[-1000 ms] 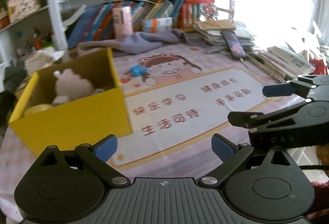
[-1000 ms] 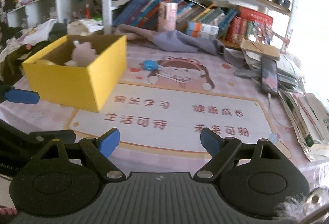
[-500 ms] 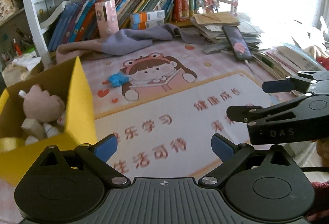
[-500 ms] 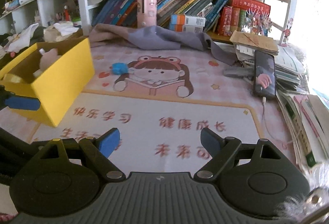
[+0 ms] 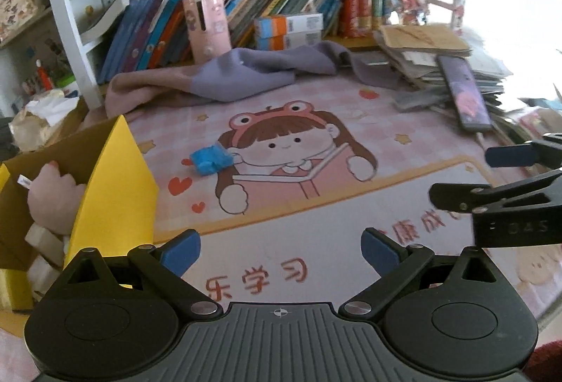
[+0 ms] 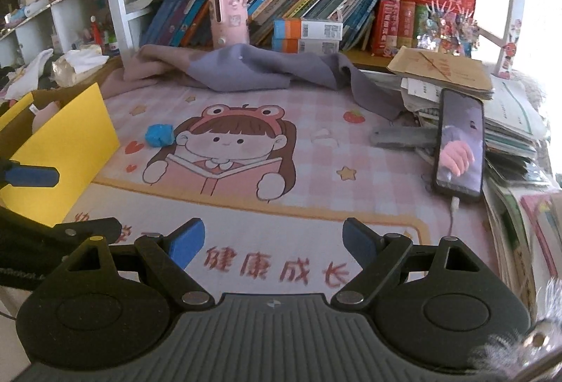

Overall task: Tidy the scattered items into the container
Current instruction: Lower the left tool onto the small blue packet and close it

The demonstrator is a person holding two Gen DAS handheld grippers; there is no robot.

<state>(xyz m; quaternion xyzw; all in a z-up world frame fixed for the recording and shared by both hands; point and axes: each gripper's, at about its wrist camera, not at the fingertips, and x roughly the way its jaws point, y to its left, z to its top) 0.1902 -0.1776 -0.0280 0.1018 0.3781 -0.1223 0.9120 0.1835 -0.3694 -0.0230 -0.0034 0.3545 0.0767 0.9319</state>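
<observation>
A small blue toy (image 5: 210, 160) (image 6: 159, 135) lies on the pink cartoon desk mat (image 5: 351, 143) (image 6: 316, 153), beside the printed girl's head. The yellow box (image 5: 112, 185) (image 6: 66, 150) stands at the left and holds a pink plush (image 5: 56, 196) and pale blocks. My left gripper (image 5: 280, 250) is open and empty over the mat's near part, the toy ahead and slightly left of it. My right gripper (image 6: 273, 241) is also open and empty, with the toy ahead to its left. Each gripper shows at the edge of the other's view.
A purple-grey cloth (image 6: 246, 69) lies along the mat's back edge below a crowded bookshelf (image 6: 281, 6). A phone (image 6: 460, 146) with a cable leans on stacked papers and books (image 6: 509, 122) at the right. A pink case (image 6: 228, 17) stands against the books.
Both grippers have travelled forward over the mat toward the shelf; the yellow box has slid to the left edge of both views and the blue toy looks closer. Jaws stayed open.
</observation>
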